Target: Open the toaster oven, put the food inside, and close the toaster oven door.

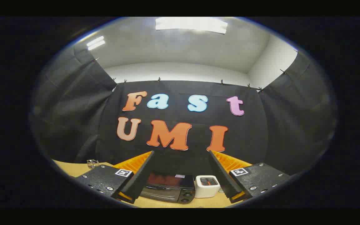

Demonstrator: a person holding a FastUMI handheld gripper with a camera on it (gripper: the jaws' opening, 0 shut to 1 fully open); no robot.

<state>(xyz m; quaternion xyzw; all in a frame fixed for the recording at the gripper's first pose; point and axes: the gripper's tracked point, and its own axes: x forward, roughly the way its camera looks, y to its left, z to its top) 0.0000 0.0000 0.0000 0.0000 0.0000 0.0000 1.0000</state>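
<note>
Two fingers: hand-held gripper point(181, 175) spread wide, nothing between the pads, raised above the table and tilted up toward the booth wall.
Finger faces: black inner pads point(139, 181), orange ribbed backs, square marker tags on both black mounts.
Toaster oven: toaster oven point(169, 187) between the fingers and beyond the tips, low on the table, dark body with glass front.
Door: looks closed; handle bar across the upper front; contents behind the glass too dark to tell.
Knobs: two round dials stacked at the oven's right end.
White box: white container point(207, 186) just beside the oven's right side, touching or nearly so; small orange-and-dark panel on its top; contents not visible.
Food: cannot tell which item is the food from this angle.
Glass item: small clear object point(92, 163) near the table's far left edge, well apart from the oven.
Table: table point(77, 168) light wood, bare strip ahead of the oven front.
Open room: free space over the oven and to its left; right side crowded by the white container.
</note>
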